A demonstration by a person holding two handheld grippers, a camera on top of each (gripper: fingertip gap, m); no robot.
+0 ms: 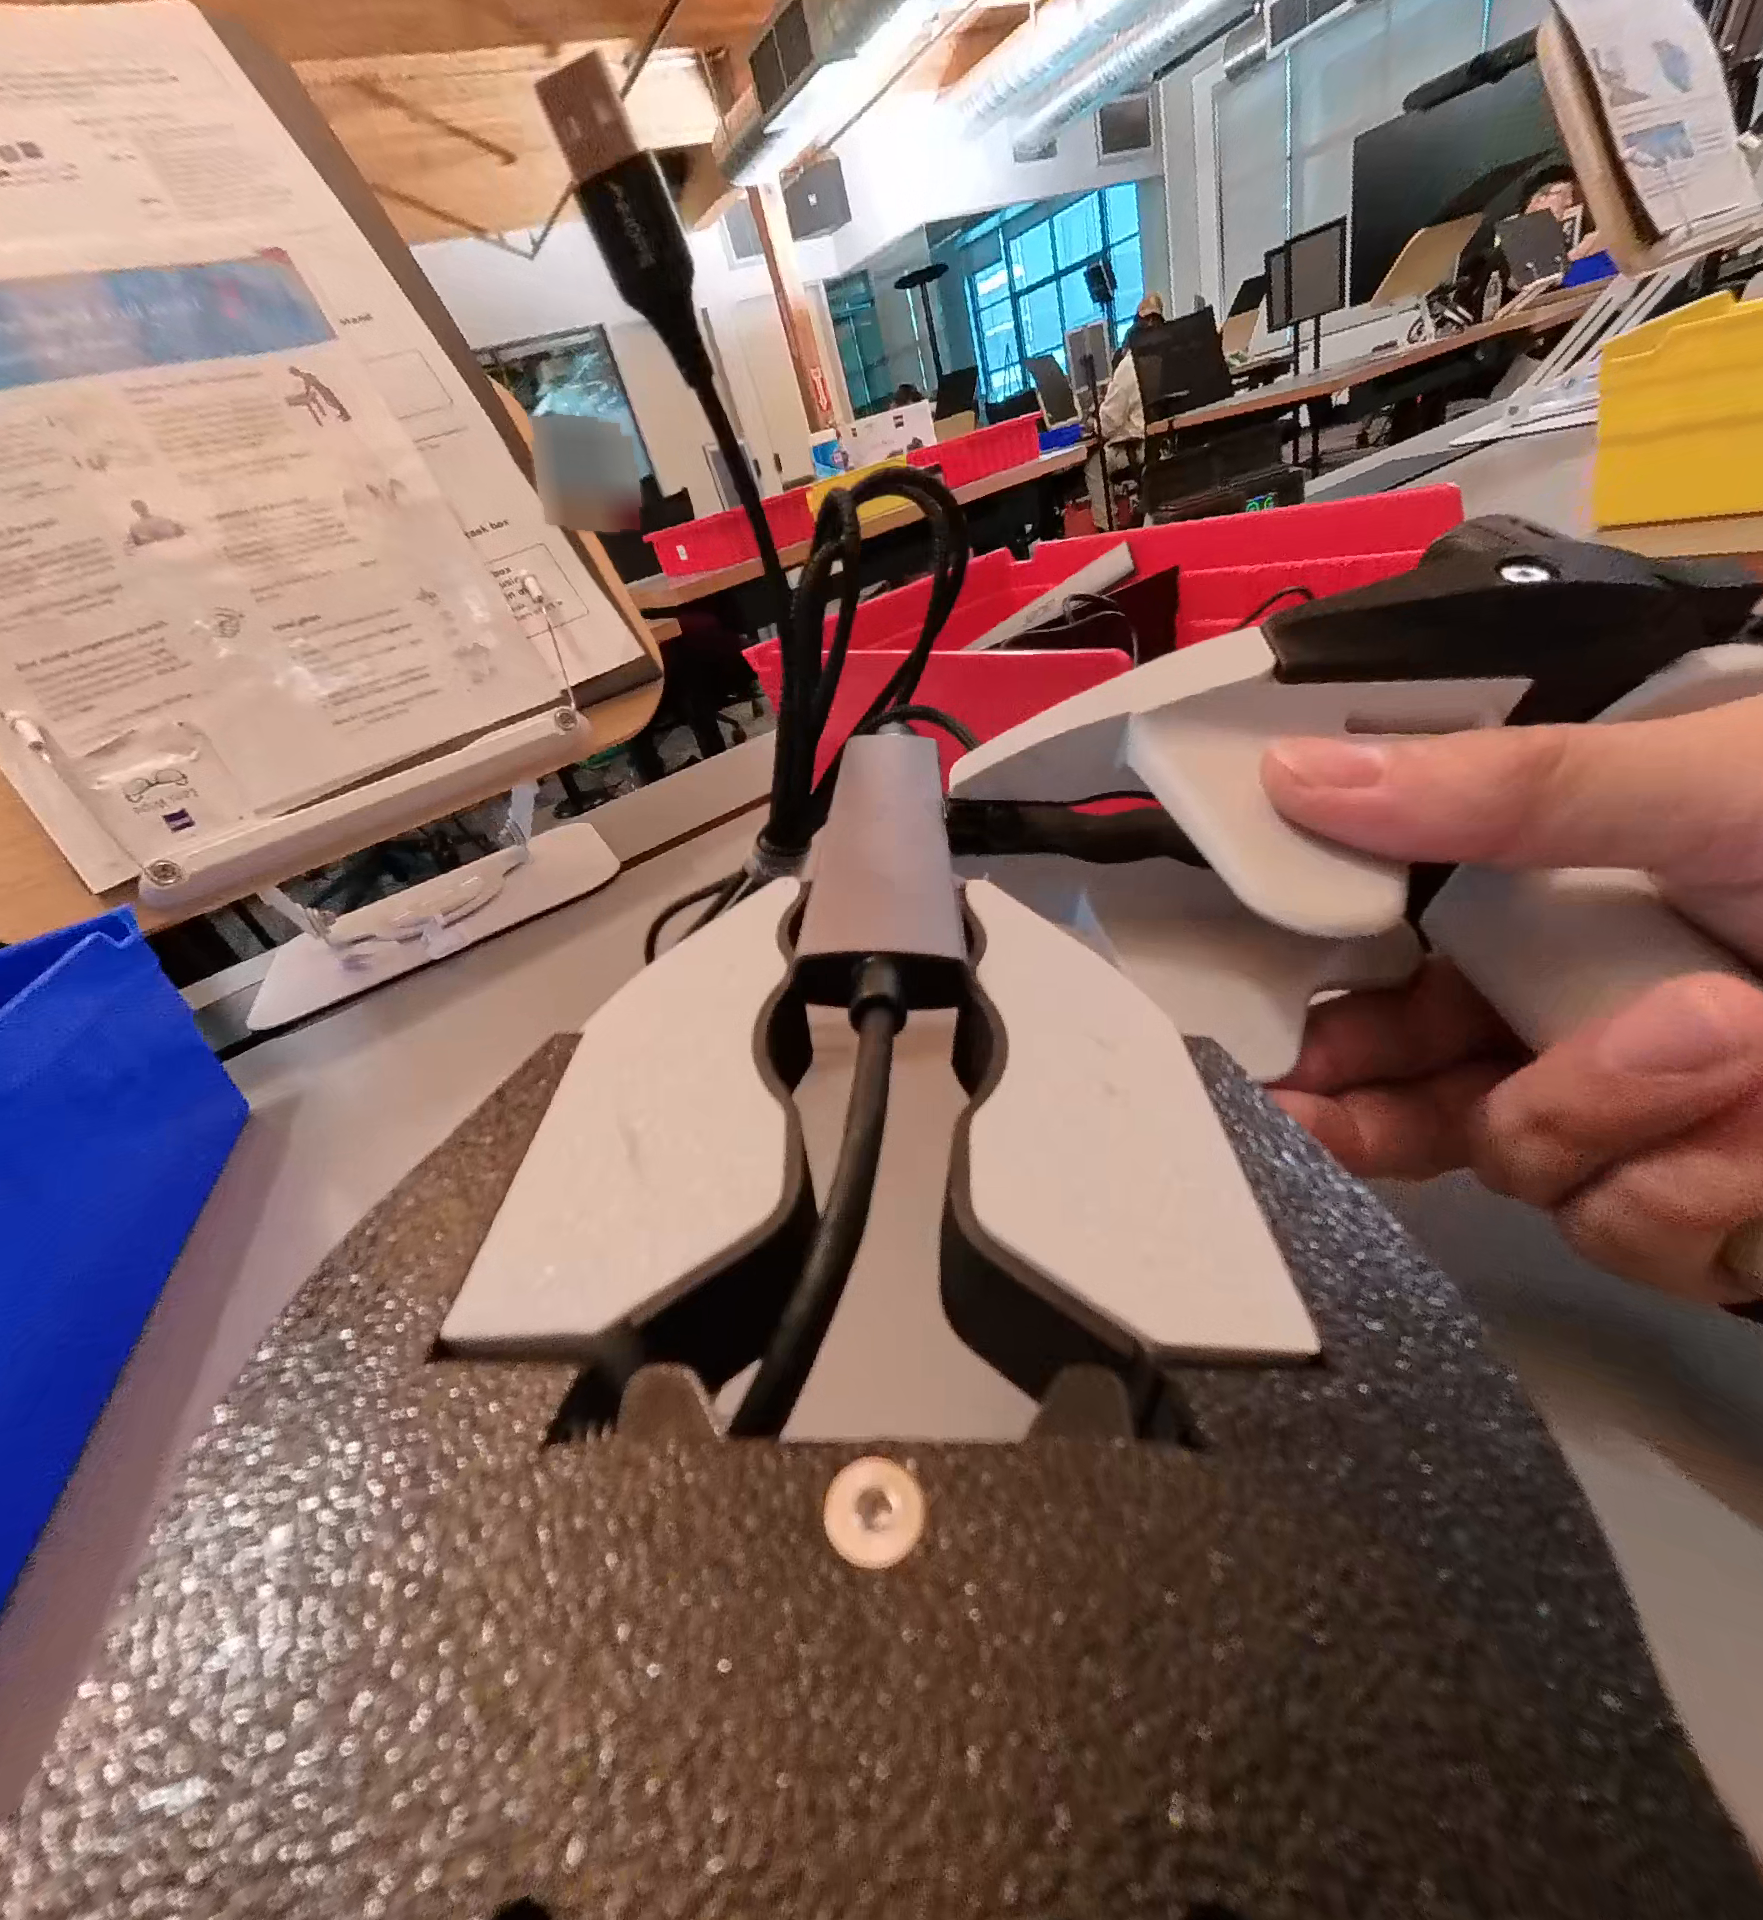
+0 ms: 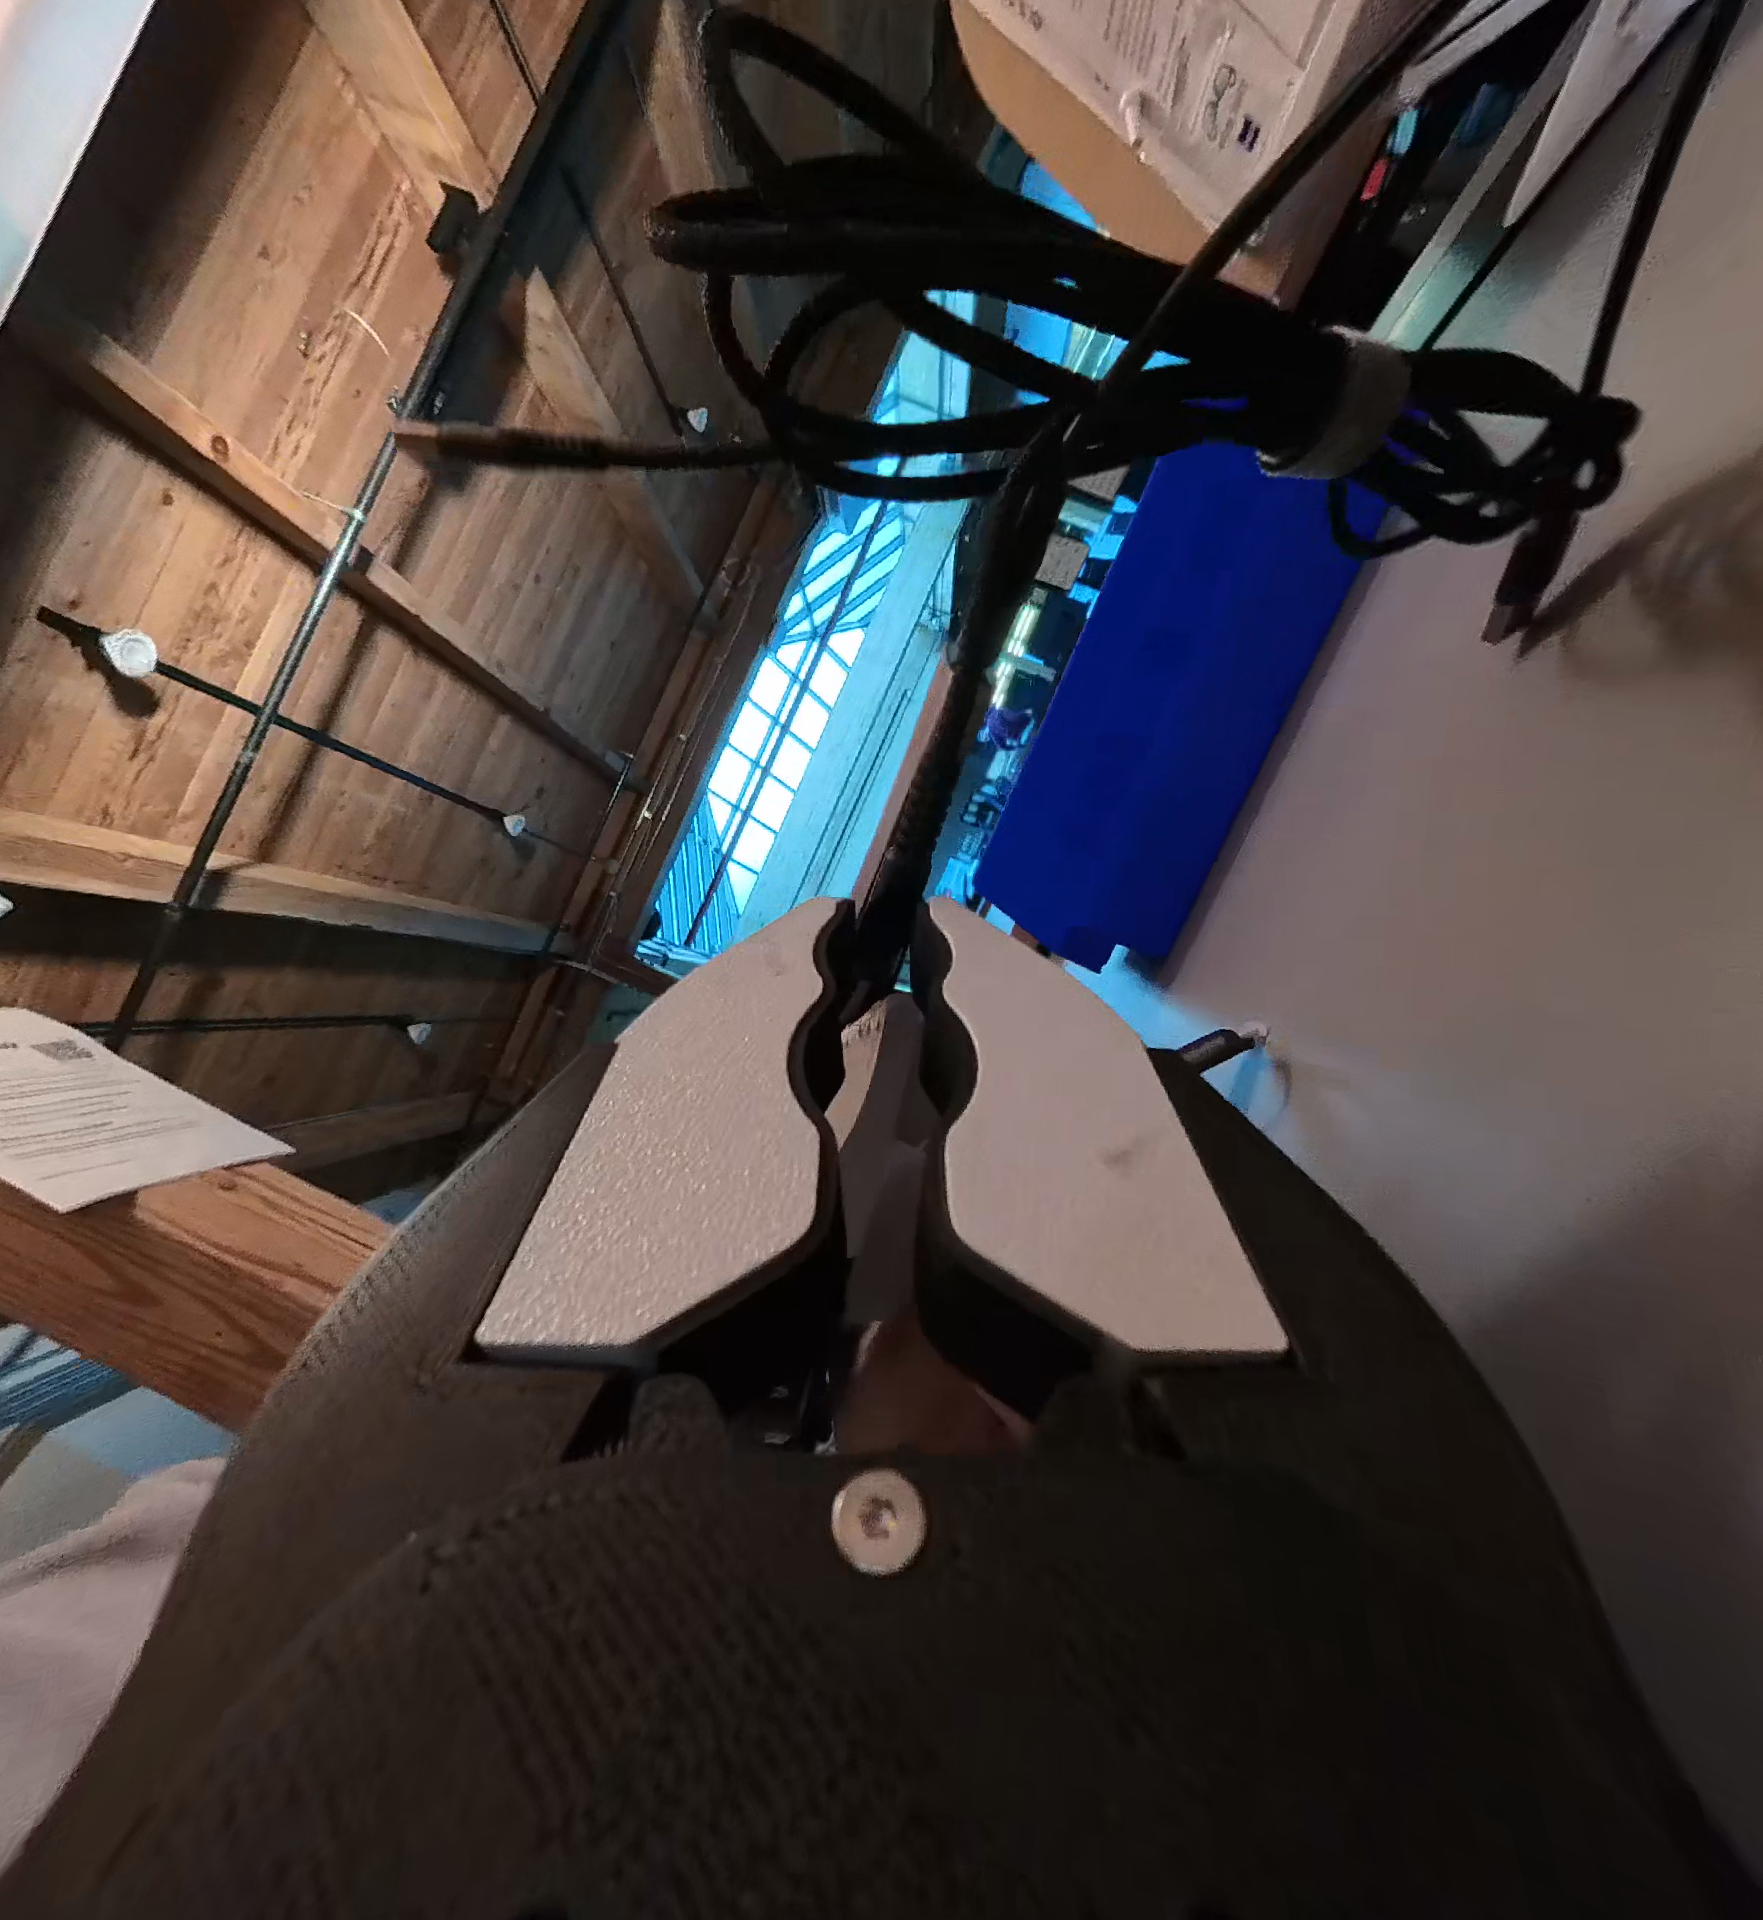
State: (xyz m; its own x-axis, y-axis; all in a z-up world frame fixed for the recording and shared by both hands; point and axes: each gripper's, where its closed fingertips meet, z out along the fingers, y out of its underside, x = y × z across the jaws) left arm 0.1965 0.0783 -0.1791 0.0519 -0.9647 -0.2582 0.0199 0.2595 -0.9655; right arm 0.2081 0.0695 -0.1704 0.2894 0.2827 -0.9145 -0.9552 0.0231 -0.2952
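Blue bin (image 1: 46, 1195) left of hub-gripping left claw (image 1: 879, 925).

Matt brushed-metal adapter (image 1: 882, 862), braided cloth cable (image 2: 960, 270), rough wood ceiling (image 2: 264, 499), grainy plastic fingers (image 1: 669, 1132).

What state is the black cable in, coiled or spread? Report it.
Coiled. The black cable is gathered in loops bound by a grey strap; one plug end sticks out free.
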